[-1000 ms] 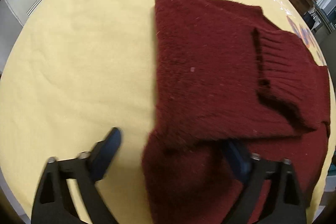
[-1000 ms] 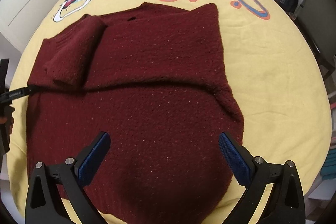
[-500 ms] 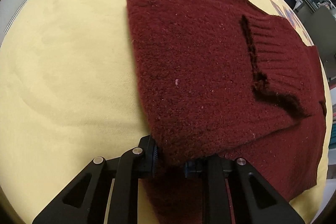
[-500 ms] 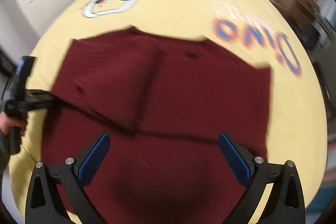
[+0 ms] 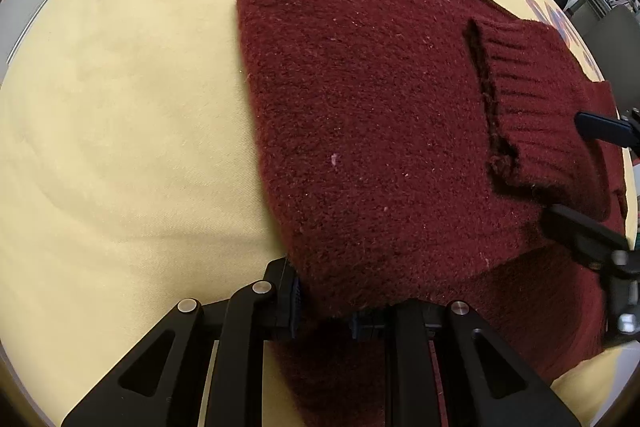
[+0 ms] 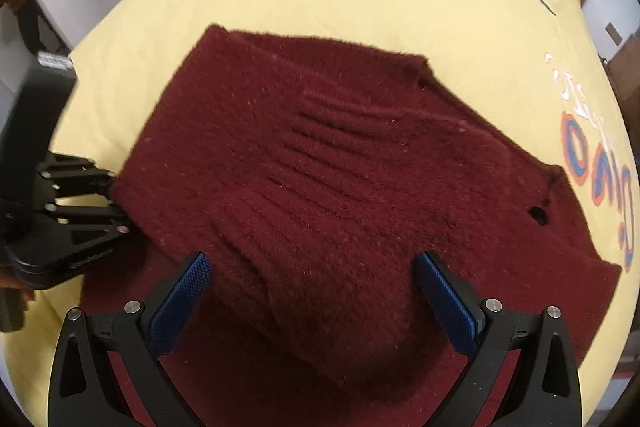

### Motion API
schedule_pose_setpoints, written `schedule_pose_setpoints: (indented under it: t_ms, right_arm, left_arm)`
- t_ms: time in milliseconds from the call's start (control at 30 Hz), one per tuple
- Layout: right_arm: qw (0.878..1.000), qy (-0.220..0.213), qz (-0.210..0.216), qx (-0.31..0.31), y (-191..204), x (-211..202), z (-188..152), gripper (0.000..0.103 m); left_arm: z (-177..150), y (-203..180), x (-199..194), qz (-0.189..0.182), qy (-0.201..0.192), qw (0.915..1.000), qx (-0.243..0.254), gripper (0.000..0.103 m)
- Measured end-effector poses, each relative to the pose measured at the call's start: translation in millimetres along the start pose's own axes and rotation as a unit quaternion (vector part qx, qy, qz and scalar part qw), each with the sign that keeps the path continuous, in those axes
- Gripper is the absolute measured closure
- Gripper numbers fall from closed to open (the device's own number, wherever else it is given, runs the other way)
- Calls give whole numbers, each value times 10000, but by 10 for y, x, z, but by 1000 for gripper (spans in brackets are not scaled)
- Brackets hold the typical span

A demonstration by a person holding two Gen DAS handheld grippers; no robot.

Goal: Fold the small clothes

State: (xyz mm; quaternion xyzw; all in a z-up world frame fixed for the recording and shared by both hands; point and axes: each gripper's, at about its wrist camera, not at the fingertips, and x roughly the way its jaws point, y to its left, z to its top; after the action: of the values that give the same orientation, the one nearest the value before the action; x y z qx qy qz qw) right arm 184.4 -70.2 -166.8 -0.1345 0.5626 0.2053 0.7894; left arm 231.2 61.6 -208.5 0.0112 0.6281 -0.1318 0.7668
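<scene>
Since a second ago: my left gripper [image 5: 324, 311] has gone from jaws wide apart to clamped on the sweater's near edge, and my right gripper [image 6: 312, 291] has swung across the sweater toward the left one, its view now over the folded sleeve instead of the open body.

Left gripper: pinched together on the thick edge of the dark red sweater [image 5: 380, 131], where the folded layer meets the layer under it; knit bulges over both pads.

Right gripper: jaws well apart, blue pads [image 6: 182, 295] hovering above the knit; I see nothing held between them.

Sweater: lies on the yellow bedspread [image 5: 120, 115] with the cartoon print, near the edge closest to me.

Done so far: I judge that one sleeve, its ribbed cuff [image 5: 532, 99] showing, is already folded in over the body, so one side looks tidy.

Left to do: the far side near the neck hole [image 6: 538, 215] still spreads flat and wide; I reckon that side needs folding in, then the body doubled over.

Stage: early to middle, as far as I can judge.
</scene>
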Motion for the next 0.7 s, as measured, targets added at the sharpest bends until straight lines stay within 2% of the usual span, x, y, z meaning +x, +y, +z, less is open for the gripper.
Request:
schedule_pose_setpoints:
  t_ms: [33, 100, 133, 200, 233, 267, 367, 700]
  right_arm:
    - [9999, 41, -95, -85, 12, 50, -8, 4]
    - [9995, 95, -239, -197, 28, 109, -30, 18]
    - [9993, 91, -314, -197, 22, 126, -41, 35]
    - [9990, 56, -429, -114, -7, 133, -63, 51]
    - [9991, 19, -423, -39, -41, 113, -73, 69]
    - [9991, -16, -423, 73, -95, 81, -76, 81]
    - [9988, -106, -234, 418, -253, -31, -82, 86]
    - [9860, -455, -181, 1591, -1018, -453, -342, 86]
  left_arm:
    - [8, -9, 9, -2, 2, 10000, -6, 87]
    - [36, -11, 8, 20, 9, 10000, 1, 87]
    - [32, -17, 11, 43, 13, 10000, 15, 87]
    - [37, -41, 24, 89, 27, 9999, 43, 87]
    - [44, -58, 31, 105, 35, 9999, 47, 87]
    - [51, -81, 41, 113, 42, 9999, 45, 87]
    - [47, -112, 48, 124, 46, 9999, 39, 87]
    - [47, -226, 39, 366, 116, 9992, 65, 88]
